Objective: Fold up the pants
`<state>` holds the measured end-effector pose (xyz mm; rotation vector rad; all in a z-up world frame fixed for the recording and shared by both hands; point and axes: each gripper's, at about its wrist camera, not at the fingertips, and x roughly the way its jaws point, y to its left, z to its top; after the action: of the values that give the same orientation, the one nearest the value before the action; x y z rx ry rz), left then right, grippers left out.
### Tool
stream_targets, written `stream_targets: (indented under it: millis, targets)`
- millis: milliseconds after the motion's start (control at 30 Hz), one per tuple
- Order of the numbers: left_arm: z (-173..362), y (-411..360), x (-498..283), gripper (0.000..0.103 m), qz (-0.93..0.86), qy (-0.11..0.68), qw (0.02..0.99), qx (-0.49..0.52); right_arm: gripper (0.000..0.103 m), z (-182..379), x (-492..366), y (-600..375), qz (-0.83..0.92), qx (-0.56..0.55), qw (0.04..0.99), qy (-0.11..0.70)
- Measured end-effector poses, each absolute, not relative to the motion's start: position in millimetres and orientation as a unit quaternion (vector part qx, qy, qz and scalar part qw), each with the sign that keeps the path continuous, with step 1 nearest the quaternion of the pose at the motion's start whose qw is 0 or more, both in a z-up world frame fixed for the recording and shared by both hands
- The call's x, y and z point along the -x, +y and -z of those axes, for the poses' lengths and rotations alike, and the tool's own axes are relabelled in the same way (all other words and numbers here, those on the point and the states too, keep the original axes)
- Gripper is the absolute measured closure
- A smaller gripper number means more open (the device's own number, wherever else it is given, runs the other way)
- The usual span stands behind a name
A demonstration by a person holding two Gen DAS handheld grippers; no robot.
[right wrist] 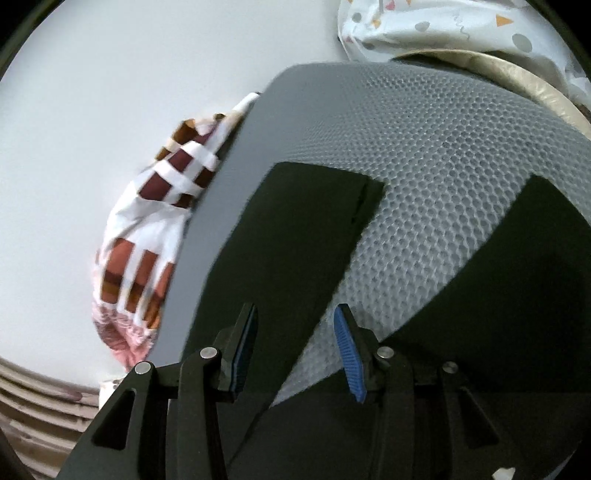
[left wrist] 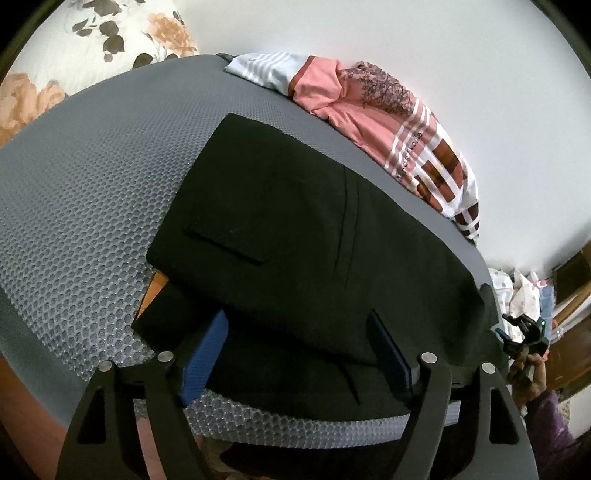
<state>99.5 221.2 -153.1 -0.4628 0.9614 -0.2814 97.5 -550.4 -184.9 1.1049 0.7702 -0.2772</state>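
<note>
Black pants (left wrist: 295, 229) lie folded on a grey honeycomb mat (left wrist: 81, 206); a back pocket flap faces up. My left gripper (left wrist: 297, 315) is open low over their near edge, its blue pads (left wrist: 205, 354) astride the cloth without pinching it. At the far right of the left wrist view a hand holds the right gripper (left wrist: 517, 330) beyond the mat's corner. In the right wrist view two black parts of the pants (right wrist: 295, 240) spread apart on the mat (right wrist: 424, 184). My right gripper (right wrist: 295, 308) is open over the left part's edge, holding nothing.
A pink, white and brown garment pile (left wrist: 388, 122) lies along the mat's far edge, also seen as the same pile (right wrist: 147, 240) in the right wrist view. Floral fabric (left wrist: 92, 48) lies past the far left corner. A spotted white cloth (right wrist: 443, 29) lies beyond the mat.
</note>
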Motion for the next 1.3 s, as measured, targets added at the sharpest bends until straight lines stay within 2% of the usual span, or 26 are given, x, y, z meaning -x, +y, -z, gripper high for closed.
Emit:
stream_targets:
  millis: [133,467,567,700,800,900,1100,1200,1300]
  targets:
    - [153,218,-100,0.022,0.126,0.458,0.854,0.212,0.057,185,-106,-551,0.122,-0.509,0.777,0.35]
    - [153,212,-102,0.013,0.119,0.455,0.858,0.206,0.059,211,-117,-520,-0.057,-0.638,0.709,0.295]
    - [153,212,-102,0.013,0.118,0.455,0.859,0.203,0.06,202,-127,-496,-0.077,-0.595,0.72,0.35]
    - [153,213,-102,0.013,0.117,0.45,0.86,0.211,0.059,179,-120,-487,-0.003,-0.506,0.765,0.398]
    - [153,211,-102,0.01,0.118,0.448,0.862,0.207,0.06,183,-112,-490,-0.005,-0.545,0.737,0.401]
    - [152,208,-102,0.007,0.117,0.447,0.864,0.198,0.06,175,-116,-487,0.001,-0.532,0.744,0.405]
    - [153,205,-102,0.007,0.119,0.442,0.867,0.197,0.059,177,-125,-505,0.004,-0.571,0.732,0.372]
    - [154,207,-102,0.007,0.12,0.44,0.868,0.199,0.057,175,-125,-502,-0.074,-0.61,0.72,0.321]
    - [155,206,-102,0.006,0.119,0.438,0.869,0.198,0.061,171,-128,-499,-0.038,-0.564,0.749,0.345]
